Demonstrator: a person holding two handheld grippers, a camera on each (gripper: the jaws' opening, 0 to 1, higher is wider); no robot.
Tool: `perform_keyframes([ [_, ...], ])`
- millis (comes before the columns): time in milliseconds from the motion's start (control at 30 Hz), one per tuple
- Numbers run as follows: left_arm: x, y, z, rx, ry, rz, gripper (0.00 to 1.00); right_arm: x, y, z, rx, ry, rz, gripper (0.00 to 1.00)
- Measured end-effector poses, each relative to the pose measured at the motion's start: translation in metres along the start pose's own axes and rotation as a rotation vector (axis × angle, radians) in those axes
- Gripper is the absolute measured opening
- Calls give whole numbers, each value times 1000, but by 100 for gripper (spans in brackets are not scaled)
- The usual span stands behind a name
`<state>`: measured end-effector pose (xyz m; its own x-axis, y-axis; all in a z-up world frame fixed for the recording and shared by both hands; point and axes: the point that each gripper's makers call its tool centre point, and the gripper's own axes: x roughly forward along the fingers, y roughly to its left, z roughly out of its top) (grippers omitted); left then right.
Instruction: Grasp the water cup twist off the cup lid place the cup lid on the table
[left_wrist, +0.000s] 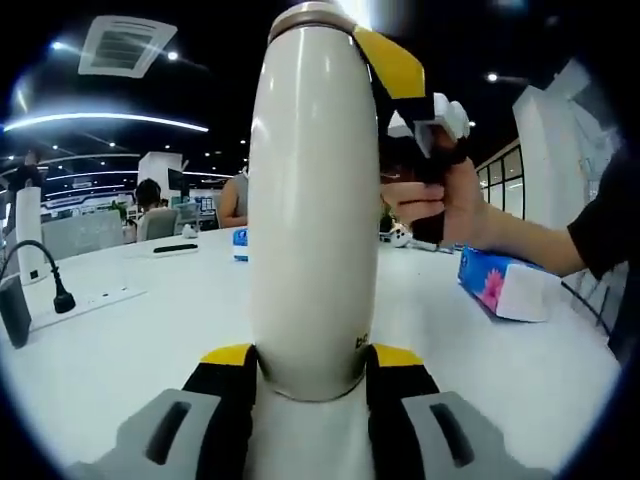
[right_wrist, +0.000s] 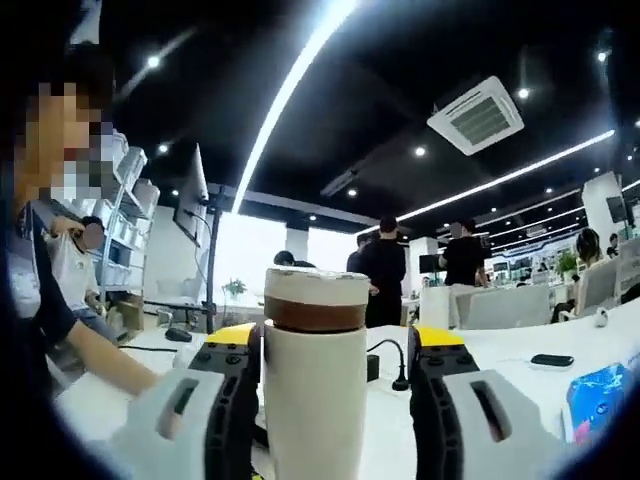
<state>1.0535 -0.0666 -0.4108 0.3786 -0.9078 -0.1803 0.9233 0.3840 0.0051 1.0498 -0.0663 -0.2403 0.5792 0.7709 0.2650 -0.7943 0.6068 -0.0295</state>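
Now, at the grasp-and-twist step:
Water cup (left_wrist: 312, 210): stood upright on the white table (left_wrist: 120, 340), well left of the blue tissue pack (left_wrist: 505, 285).
Left gripper (left_wrist: 312, 375): clenched on the cup's base.
Right gripper (right_wrist: 335, 375): jaws either side of the cup, just under the lid (right_wrist: 316, 298) — clamped or not, cannot tell.
Next, probably: pinch lid, then twist.
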Motion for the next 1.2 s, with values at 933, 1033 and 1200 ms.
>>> perform_keyframes([
  [933, -2, 0, 1, -2, 5, 14, 45, -14, 9, 6, -143, 34, -514, 62],
  [1033, -3, 0, 1, -2, 5, 14, 45, -9, 15, 7, -161, 33, -533, 62],
  [1200, -3, 0, 1, -2, 5, 14, 45, -6, 12, 30, -258, -17, -612, 62],
])
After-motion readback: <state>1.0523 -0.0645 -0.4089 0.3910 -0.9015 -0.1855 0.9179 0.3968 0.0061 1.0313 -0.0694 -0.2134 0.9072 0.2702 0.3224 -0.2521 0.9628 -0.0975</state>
